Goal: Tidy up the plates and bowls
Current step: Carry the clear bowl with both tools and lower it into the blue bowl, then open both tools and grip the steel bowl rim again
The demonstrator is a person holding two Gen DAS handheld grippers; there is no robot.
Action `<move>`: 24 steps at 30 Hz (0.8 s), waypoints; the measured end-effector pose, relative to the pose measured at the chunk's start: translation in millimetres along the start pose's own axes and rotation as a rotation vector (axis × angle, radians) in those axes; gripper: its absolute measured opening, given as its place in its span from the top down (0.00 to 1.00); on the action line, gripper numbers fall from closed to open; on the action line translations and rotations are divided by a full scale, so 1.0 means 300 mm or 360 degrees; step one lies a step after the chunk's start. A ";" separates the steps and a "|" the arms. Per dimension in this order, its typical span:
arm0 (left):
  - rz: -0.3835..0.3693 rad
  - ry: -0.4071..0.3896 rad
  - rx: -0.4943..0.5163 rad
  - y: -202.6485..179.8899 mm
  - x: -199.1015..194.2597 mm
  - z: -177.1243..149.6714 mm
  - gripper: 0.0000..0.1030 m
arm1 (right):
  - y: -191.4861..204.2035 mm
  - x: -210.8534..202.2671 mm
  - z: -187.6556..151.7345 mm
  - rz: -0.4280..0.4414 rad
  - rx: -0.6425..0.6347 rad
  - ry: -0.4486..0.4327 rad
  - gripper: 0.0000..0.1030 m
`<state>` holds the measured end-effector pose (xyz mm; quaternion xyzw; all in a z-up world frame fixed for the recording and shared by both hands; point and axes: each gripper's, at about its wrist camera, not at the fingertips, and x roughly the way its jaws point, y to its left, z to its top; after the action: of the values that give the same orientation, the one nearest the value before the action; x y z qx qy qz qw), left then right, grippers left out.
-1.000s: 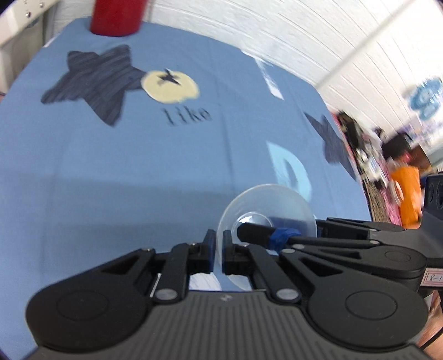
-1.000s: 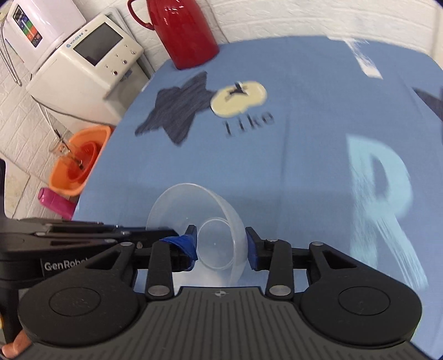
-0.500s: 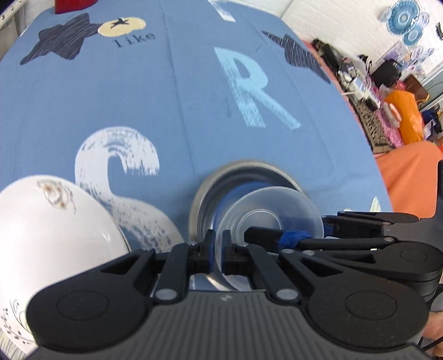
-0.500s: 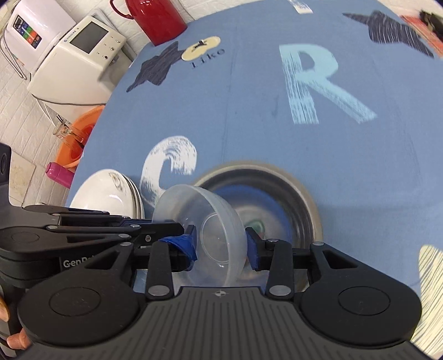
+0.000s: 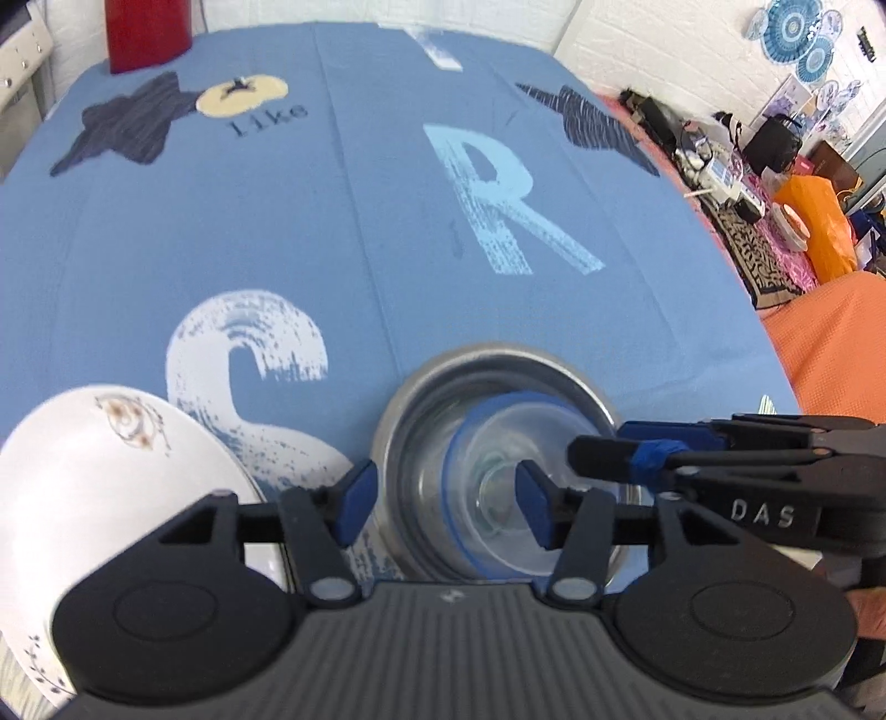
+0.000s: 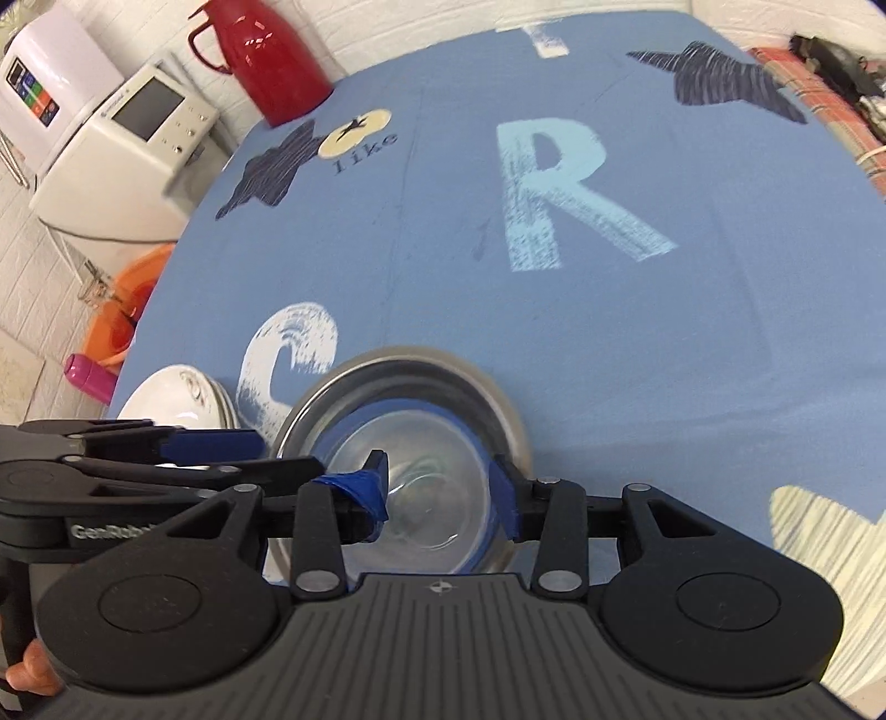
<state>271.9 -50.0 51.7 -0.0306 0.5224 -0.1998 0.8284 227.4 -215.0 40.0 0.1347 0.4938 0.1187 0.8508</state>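
Note:
A clear plastic bowl [image 5: 515, 443] [image 6: 421, 482] rests nested inside a blue-rimmed bowl [image 5: 455, 459], which sits in a steel bowl [image 5: 498, 357] [image 6: 398, 360] on the blue tablecloth. My left gripper [image 5: 443, 507] is open, its fingers spread on either side of the steel bowl's near left rim and holding nothing. My right gripper [image 6: 440, 493] is open too, one taped finger over the inside of the clear bowl and the other by its right rim. A stack of white plates [image 5: 111, 471] [image 6: 171, 393] lies just left of the steel bowl.
A red jug [image 6: 271, 61] [image 5: 147, 33] stands at the table's far left corner. Beyond the left edge are a white appliance [image 6: 127, 144] and an orange basin [image 6: 122, 299] on the floor. An orange cloth [image 5: 830, 343] lies to the right.
Both grippers carried the clear bowl back over the table and down into the steel bowl. My left gripper, shut on the bowl's rim before, has opened and let it go.

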 end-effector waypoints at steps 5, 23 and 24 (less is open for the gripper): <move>-0.0038 -0.0086 0.0038 0.018 -0.073 -0.001 0.48 | -0.055 -0.039 0.000 -0.0005 0.0047 -0.0056 0.75; 0.0164 -0.0037 0.0200 0.076 0.026 -0.014 0.47 | -0.117 -0.003 -0.041 -0.0096 0.0016 0.0067 0.72; 0.0159 -0.0032 0.0193 0.079 0.032 -0.013 0.47 | -0.115 0.001 -0.038 -0.0100 0.0014 0.0073 0.72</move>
<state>279.1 -31.1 35.6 0.0438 0.5020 -0.1891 0.8428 220.0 -245.9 22.5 0.1201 0.5177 0.0928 0.8420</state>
